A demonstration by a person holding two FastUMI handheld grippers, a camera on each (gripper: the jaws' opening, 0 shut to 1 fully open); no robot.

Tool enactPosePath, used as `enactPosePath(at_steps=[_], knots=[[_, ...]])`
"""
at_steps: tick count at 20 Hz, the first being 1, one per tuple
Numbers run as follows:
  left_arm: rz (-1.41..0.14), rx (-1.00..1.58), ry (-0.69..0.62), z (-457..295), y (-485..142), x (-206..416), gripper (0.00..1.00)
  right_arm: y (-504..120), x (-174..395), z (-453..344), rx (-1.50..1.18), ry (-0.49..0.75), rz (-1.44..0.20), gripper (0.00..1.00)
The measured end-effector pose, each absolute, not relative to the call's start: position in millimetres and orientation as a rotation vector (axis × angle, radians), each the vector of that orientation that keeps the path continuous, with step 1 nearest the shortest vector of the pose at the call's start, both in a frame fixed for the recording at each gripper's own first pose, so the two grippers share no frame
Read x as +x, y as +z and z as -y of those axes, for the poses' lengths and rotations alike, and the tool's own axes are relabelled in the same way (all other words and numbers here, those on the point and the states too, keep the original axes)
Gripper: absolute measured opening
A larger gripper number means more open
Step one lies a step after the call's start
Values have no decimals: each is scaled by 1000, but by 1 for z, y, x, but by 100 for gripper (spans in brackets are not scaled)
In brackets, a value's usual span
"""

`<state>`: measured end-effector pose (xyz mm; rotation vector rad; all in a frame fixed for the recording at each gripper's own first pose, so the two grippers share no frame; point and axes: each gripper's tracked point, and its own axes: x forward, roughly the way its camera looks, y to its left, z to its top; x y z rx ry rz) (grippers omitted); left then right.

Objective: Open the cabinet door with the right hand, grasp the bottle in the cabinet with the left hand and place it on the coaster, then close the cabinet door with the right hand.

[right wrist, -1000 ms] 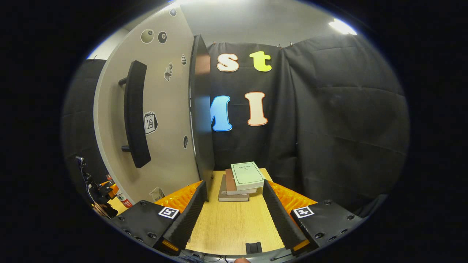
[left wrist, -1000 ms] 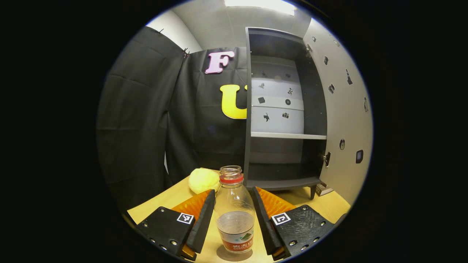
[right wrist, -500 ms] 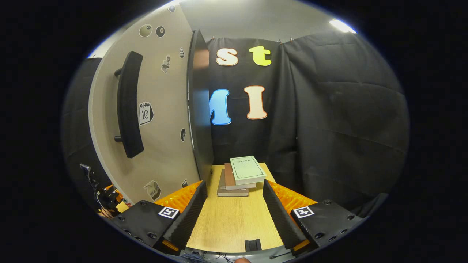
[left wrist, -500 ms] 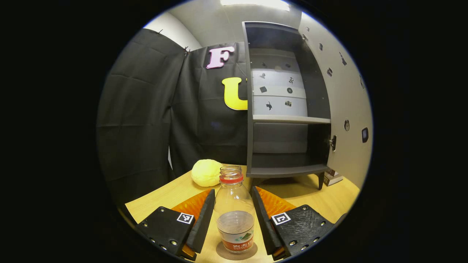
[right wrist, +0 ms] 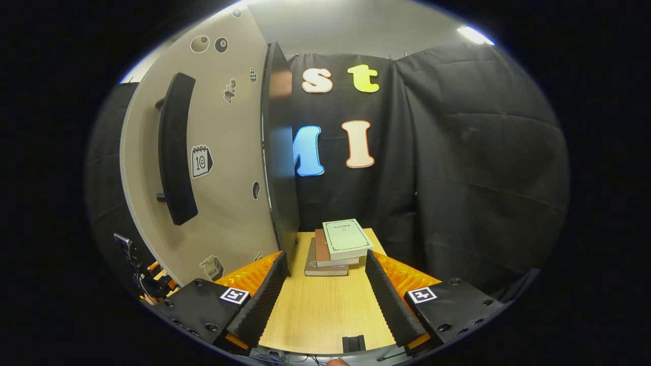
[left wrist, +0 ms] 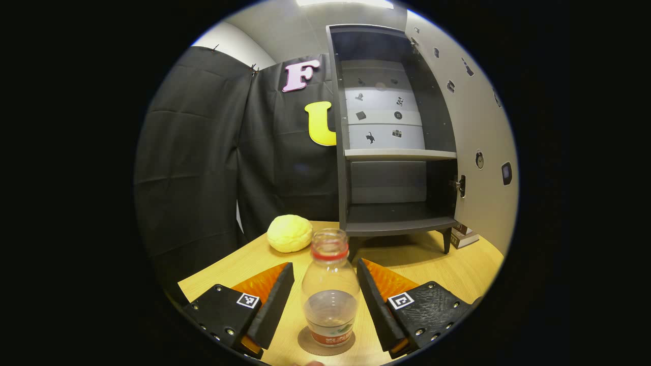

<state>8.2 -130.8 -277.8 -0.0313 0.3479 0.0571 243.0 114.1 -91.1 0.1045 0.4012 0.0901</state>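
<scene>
In the left gripper view, the left tool is at 6 o'clock, and its two fingers stand apart on either side of the bottle. A small gap shows on each side, so they do not press on it. The bottle stands upright on the round coaster on the worktop. It has no cap and a red ring at its neck. At 10 o'clock from the bottle lies a yellow bun. At 1 o'clock stands the cabinet, its door swung open to the right.

In the right gripper view, the door with its black handle is at 9 o'clock. The right tool at 6 o'clock is wide open and holds nothing. Beyond it, at 12 o'clock, lies a stack of books.
</scene>
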Motion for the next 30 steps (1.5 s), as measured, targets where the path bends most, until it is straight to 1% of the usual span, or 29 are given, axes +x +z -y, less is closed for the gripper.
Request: enactPosePath(at_steps=[1,2,3,4,5,6,7,8,9,10,11,12,13,14,18,19,20,21,23,25,26,27,30], knots=[[-342,-29,58,130,-274,8,73,-90,244,-114,109,94,-398,94],[-335,-27,56,131,-268,9,73,-89,245,-114,111,98,-396,97],[-326,-22,56,130,-261,9,73,-89,246,-115,111,101,-393,94],[-316,-15,58,129,-254,10,73,-87,247,-116,114,106,-388,98],[-305,-11,58,128,-245,10,73,-85,248,-117,117,112,-384,98],[-294,-11,58,128,-234,11,72,-83,249,-119,121,119,-378,94],[-278,-10,58,127,-221,10,73,-80,250,-120,124,127,-370,98],[-263,-7,59,126,-207,12,72,-75,252,-121,126,134,-361,98],[-244,-1,61,125,-191,11,73,-71,253,-122,127,142,-349,98],[-228,5,63,123,-174,9,72,-65,254,-122,130,149,-338,98],[-211,11,63,122,-156,10,73,-59,256,-125,134,161,-329,98],[-195,18,66,119,-137,9,71,-52,258,-127,136,174,-318,94],[-181,24,69,116,-119,8,71,-45,260,-128,135,182,-306,94],[-171,28,73,111,-103,7,73,-36,262,-129,133,188,-291,97],[-151,1,78,98,-57,10,73,-6,267,-133,136,199,-238,97],[-148,-8,77,93,-50,11,73,-1,267,-134,140,201,-232,97],[-145,-10,76,88,-45,12,73,3,267,-137,146,206,-229,93],[-139,-9,74,83,-41,14,71,7,266,-142,156,214,-228,93],[-130,-3,63,74,-38,19,71,12,266,-154,184,230,-225,94],[-139,-2,47,66,-42,24,71,15,266,-155,179,207,-222,92],[-137,-4,37,61,-42,27,73,16,266,-156,169,195,-224,95],[-133,-8,28,57,-42,30,71,16,264,-159,158,187,-229,95],[-134,-17,4,46,-45,38,73,19,263,-166,129,153,-227,96]])
